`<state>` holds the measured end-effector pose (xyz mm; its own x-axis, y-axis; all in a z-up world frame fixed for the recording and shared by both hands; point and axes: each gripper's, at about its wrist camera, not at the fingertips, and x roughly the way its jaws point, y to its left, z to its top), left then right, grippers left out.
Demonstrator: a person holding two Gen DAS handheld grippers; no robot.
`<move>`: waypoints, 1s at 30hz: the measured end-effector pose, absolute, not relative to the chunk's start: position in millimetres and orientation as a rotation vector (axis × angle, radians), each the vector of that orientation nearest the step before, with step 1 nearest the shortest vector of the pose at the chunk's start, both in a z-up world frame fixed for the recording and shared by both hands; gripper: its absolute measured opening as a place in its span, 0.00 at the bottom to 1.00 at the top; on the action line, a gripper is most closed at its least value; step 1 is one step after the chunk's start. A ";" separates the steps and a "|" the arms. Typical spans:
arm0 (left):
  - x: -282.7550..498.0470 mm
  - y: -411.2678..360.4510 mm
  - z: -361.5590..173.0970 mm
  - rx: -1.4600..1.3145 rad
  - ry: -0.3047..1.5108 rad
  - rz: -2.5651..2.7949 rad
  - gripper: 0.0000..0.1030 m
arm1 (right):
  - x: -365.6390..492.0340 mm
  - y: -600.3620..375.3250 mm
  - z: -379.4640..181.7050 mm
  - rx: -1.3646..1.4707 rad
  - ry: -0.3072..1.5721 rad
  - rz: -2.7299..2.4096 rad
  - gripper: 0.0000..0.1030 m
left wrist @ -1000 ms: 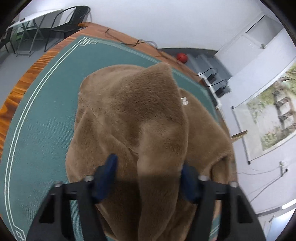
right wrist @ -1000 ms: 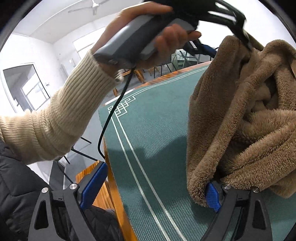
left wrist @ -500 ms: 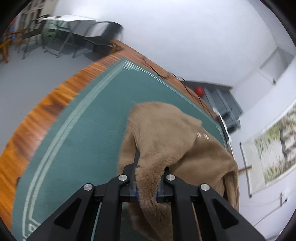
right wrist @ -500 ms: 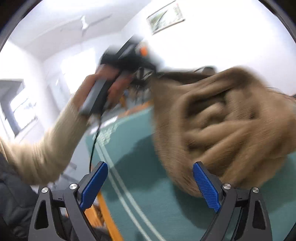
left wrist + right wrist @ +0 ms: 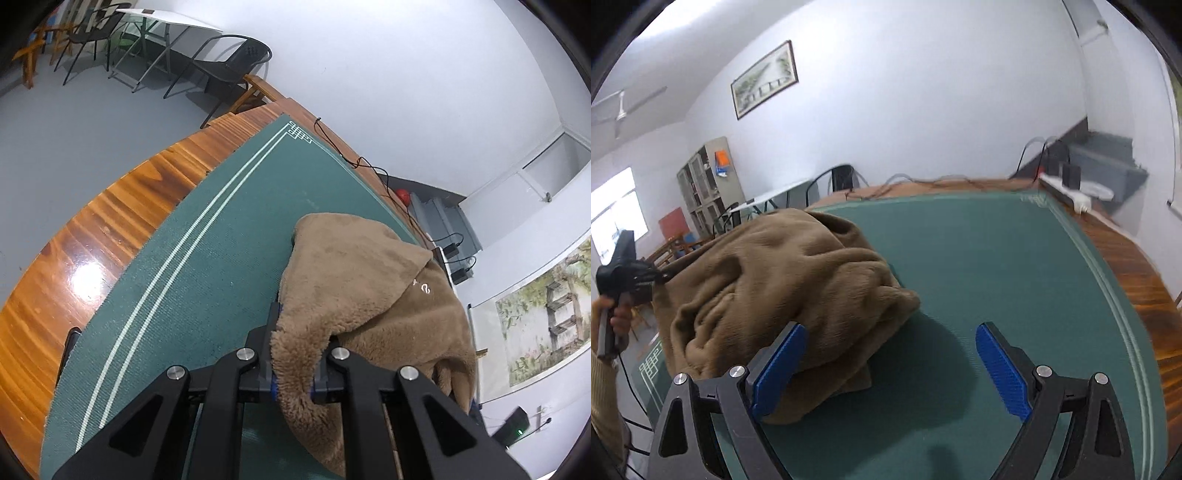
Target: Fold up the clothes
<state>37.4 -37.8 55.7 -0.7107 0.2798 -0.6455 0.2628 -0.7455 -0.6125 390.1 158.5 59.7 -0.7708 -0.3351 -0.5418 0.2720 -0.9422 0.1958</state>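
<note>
A brown fleece garment (image 5: 369,280) lies bunched on the green mat (image 5: 207,266). My left gripper (image 5: 295,373) is shut on an edge of the garment, and the fabric hangs over its jaws. In the right wrist view the garment (image 5: 783,288) is a crumpled heap at the left of the mat (image 5: 997,266). My right gripper (image 5: 886,365) is open and empty; its left fingertip (image 5: 779,362) sits against the heap's near side. The left gripper (image 5: 624,273) shows at the far left of that view, holding the garment's far edge.
The mat covers a wooden table (image 5: 85,251) with edges close by. A power strip (image 5: 1067,192) and cables (image 5: 369,166) lie along the table's far edge. Chairs (image 5: 229,66) and a folding table stand beyond on the floor.
My left gripper closed on the garment edge and pulled it away to the left. My right gripper swung round and now faces the heap from the other side, still open.
</note>
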 end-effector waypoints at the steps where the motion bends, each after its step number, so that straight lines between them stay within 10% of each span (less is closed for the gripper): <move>1: 40.1 -41.8 55.8 -1.184 -1.129 2.674 0.11 | 384.4 154.0 53.7 0.877 -0.191 -2.652 0.92; 5: 45.9 -51.2 57.7 -1.170 -1.151 2.684 0.11 | 357.9 126.0 28.0 0.930 -0.230 -2.524 0.77; 7: 48.1 -53.6 58.3 -1.167 -1.160 2.678 0.11 | 355.1 106.6 21.7 0.920 -0.191 -2.494 0.31; 10: 52.8 -57.8 60.2 -1.156 -1.175 2.679 0.11 | 372.1 78.0 18.3 0.883 -0.090 -2.509 0.15; 24: 64.1 -54.8 43.0 -1.222 -1.125 2.695 0.12 | 500.9 104.2 95.7 0.567 -0.177 -2.807 0.10; 30: 59.3 -50.8 15.1 -1.365 -1.120 2.646 0.43 | 467.6 123.3 58.9 0.731 -0.283 -2.692 0.11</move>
